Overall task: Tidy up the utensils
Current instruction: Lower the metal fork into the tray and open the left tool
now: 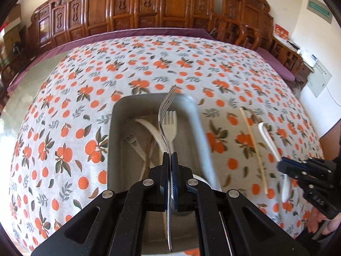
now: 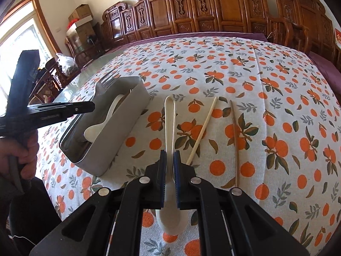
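Observation:
My left gripper is shut on a metal fork and holds it above the grey tray, tines pointing away. The tray holds a white plastic fork, a white spoon and other utensils. My right gripper is shut on the handle of a white spoon, just over the tablecloth right of the tray. A pale chopstick and a brown chopstick lie on the cloth to its right. The right gripper with the spoon also shows in the left wrist view.
The table is covered by a cloth with an orange-fruit print. Carved wooden screens and chairs stand behind it. A window and stacked boxes are at the far left. The person's hand holds the left gripper.

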{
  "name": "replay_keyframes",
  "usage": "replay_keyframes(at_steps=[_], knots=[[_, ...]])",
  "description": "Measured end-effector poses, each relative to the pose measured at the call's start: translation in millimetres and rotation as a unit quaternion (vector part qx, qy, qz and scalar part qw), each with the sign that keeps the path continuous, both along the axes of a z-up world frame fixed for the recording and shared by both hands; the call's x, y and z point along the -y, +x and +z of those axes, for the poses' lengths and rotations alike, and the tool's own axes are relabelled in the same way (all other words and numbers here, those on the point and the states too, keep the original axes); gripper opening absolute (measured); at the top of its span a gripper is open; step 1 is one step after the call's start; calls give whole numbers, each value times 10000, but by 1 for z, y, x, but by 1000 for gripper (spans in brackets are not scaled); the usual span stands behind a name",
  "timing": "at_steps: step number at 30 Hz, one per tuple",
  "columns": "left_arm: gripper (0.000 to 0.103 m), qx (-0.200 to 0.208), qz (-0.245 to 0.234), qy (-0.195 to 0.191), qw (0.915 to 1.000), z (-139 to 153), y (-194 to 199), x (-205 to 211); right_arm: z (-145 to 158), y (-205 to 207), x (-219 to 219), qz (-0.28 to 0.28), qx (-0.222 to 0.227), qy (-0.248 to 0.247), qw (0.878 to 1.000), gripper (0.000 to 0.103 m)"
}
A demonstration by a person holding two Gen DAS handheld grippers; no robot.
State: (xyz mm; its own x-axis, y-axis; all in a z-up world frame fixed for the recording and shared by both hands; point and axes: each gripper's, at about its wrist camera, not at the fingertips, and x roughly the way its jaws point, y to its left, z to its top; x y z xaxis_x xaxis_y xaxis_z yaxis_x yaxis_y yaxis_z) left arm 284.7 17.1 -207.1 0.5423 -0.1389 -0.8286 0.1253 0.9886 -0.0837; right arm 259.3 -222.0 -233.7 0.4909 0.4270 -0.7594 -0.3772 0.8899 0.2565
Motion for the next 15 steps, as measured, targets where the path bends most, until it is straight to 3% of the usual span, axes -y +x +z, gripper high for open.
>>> replay_keyframes(at_steps=[7,15], knots=[[2,-197,194,301,9992,-24,8,-9,-5,8,-4,46,-40,-31,10000,8],[2,-303,346,409,9981,-30,13,-13,-5,8,-4,37,-39,-39,10000,8]])
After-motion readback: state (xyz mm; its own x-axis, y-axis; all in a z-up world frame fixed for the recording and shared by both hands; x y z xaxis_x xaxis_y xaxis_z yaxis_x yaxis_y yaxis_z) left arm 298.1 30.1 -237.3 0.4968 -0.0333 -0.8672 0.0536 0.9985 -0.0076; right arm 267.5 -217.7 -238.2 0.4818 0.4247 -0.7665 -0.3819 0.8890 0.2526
